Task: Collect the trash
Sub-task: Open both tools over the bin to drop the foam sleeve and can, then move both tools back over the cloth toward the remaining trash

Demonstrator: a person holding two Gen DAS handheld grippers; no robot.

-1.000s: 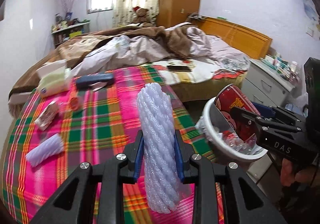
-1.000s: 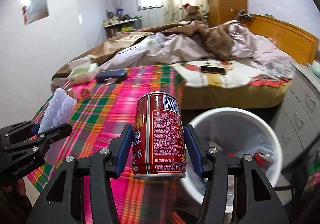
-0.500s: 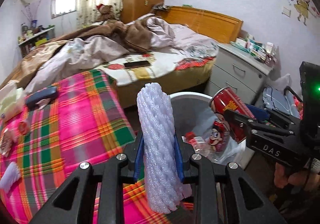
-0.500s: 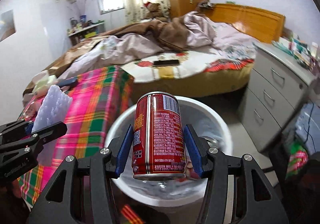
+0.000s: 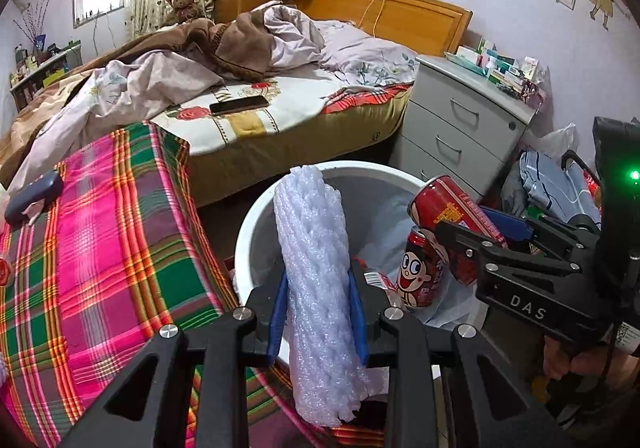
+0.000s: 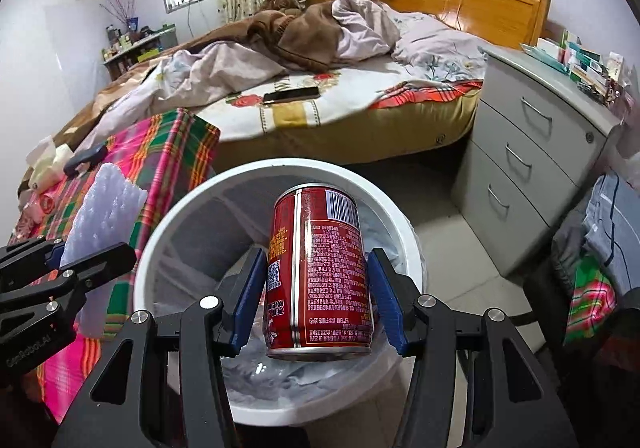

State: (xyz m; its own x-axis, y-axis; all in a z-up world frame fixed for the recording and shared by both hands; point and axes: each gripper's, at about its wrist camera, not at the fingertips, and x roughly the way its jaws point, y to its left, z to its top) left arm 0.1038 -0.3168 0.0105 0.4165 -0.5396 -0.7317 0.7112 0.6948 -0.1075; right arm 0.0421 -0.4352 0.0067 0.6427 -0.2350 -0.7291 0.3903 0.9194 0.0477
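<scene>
Plaid-covered worktop (image 5: 100, 248), far left. Left gripper (image 5: 318, 304): fingers clamped on foam net sleeve (image 5: 316, 288), held upright at the white trash bin's (image 6: 152, 248) near rim. Right gripper (image 6: 318, 288): fingers clamped on red drink can (image 6: 320, 272), directly over the bin. Advice: bring the sleeve fully inside the rim before letting go; release the can low.

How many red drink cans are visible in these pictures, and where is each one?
2. One red can is clamped in the right gripper above the white bin. The other can stands inside the bin among trash. More may be hidden deeper inside.
</scene>
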